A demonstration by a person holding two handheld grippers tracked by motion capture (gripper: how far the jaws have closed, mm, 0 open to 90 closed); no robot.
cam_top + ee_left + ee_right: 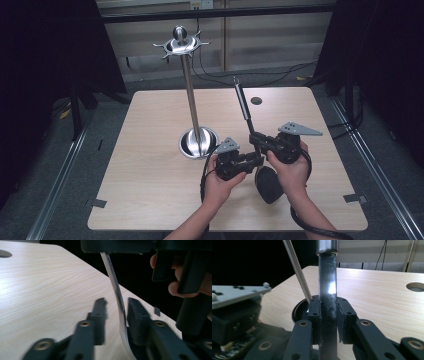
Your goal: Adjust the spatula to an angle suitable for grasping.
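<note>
Ladle [327, 305] clamped by right gripper [328, 320] (left gripper [115, 315] straddles its neck).

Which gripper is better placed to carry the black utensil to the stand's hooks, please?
Right: the right gripper is clamped on the utensil's handle. The left gripper merely flanks its thin neck, with one pad clearly apart.

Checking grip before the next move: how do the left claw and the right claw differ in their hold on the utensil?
The right claw is clamped shut on the utensil's thick black handle. The left claw only straddles its thin curved neck, with a gap beside one pad. The right claw sits higher up the handle and the left claw sits nearer the head. Both are on the same utensil.
</note>
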